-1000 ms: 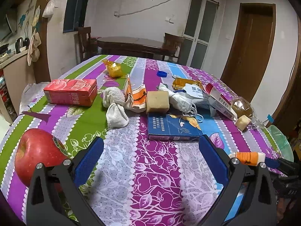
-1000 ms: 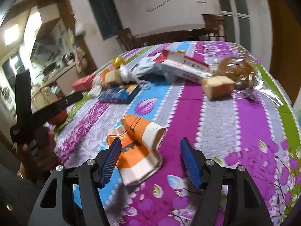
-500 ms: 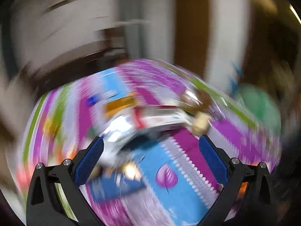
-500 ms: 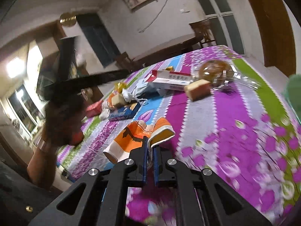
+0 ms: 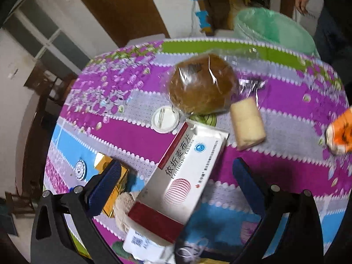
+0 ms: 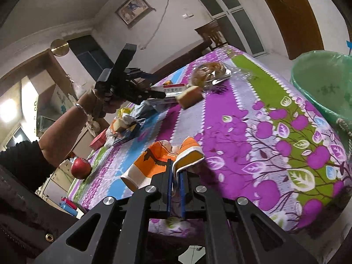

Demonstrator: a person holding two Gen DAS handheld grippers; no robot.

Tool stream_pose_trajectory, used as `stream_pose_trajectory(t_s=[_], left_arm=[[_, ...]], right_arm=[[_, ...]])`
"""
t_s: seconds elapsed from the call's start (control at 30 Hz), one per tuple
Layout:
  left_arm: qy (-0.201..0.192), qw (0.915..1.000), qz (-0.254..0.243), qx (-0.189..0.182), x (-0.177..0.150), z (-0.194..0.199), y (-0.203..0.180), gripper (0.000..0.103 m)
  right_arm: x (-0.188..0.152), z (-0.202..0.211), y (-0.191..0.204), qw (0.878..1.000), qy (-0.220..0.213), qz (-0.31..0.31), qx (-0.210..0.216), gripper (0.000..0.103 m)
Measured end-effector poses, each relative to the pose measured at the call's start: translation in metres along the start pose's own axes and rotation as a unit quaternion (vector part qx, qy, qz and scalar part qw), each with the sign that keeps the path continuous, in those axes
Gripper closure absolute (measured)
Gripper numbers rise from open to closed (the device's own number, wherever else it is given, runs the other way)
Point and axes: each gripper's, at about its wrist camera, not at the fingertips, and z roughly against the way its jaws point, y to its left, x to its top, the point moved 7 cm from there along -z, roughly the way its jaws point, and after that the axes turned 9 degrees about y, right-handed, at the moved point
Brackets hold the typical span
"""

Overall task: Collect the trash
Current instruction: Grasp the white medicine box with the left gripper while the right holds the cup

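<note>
My right gripper point(image 6: 175, 173) is shut on the edge of a crumpled orange-and-white carton point(image 6: 158, 160), lifted slightly off the tablecloth; the carton also shows at the right edge of the left wrist view point(image 5: 341, 136). The green-lined trash bin point(image 6: 323, 88) stands beyond the table's right edge and also shows in the left wrist view point(image 5: 275, 28). My left gripper point(image 5: 176, 176) is open, hovering above a white-and-red medicine box point(image 5: 184, 176). The left gripper also shows in the right wrist view point(image 6: 154, 88), held over the far items.
A wrapped brown bun point(image 5: 202, 83), a pale cake piece point(image 5: 247, 123), a white lid point(image 5: 165, 120) and a gold wrapper point(image 5: 114, 187) lie around the box. A red apple point(image 6: 81, 168), a blue book point(image 6: 127, 135) and a red carton point(image 6: 99, 140) lie further left.
My right gripper closed on the orange carton and raised it, turning toward the bin. My left gripper swung right, from the table's near edge to above the medicine box.
</note>
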Motion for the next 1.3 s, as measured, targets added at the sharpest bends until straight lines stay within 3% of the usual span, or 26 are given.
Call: stream_pose_trajectory(t_s=[0.13, 0.3, 0.4, 0.53, 0.63, 0.8, 1.0, 1.1, 1.2, 1.3], left_arm=[[0.028, 0.9993, -0.021, -0.017, -0.003, -0.015, -0.004, 0.009], [0.057, 0.9976, -0.034, -0.018, -0.008, -0.030, -0.009, 0.041], [0.029, 0.9994, -0.012, -0.012, -0.007, -0.017, -0.005, 0.057], [-0.019, 0.9994, 0.025, 0.014, -0.012, 0.013, 0.000, 0.059], [-0.065, 0.9943, 0.071, 0.045, -0.019, 0.045, 0.003, 0.059], [-0.123, 0.9727, 0.175, 0.091, -0.041, 0.094, -0.009, 0.059], [-0.152, 0.9326, 0.306, 0.116, -0.073, 0.119, -0.044, 0.059], [-0.157, 0.9181, 0.345, 0.117, -0.081, 0.115, -0.063, 0.059], [-0.158, 0.9016, 0.374, 0.148, -0.084, 0.114, -0.078, 0.059], [-0.163, 0.8939, 0.389, 0.151, -0.078, 0.114, -0.089, 0.059]], right_arm=[[0.000, -0.002, -0.003, 1.000, 0.002, -0.003, 0.004, 0.096], [-0.001, -0.002, 0.004, 1.000, 0.003, 0.001, 0.003, 0.096], [0.000, -0.002, 0.008, 1.000, -0.001, 0.005, 0.001, 0.096], [0.008, 0.003, 0.011, 1.000, -0.016, 0.010, -0.003, 0.096], [0.021, 0.008, 0.016, 0.999, -0.032, 0.021, -0.007, 0.096], [0.042, 0.010, 0.028, 0.997, -0.054, 0.044, -0.025, 0.096], [0.050, 0.005, 0.043, 0.994, -0.068, 0.064, -0.054, 0.096], [0.046, 0.000, 0.050, 0.991, -0.065, 0.082, -0.088, 0.096], [0.045, 0.000, 0.052, 0.988, -0.066, 0.089, -0.109, 0.096], [0.044, 0.007, 0.051, 0.985, -0.073, 0.091, -0.130, 0.096]])
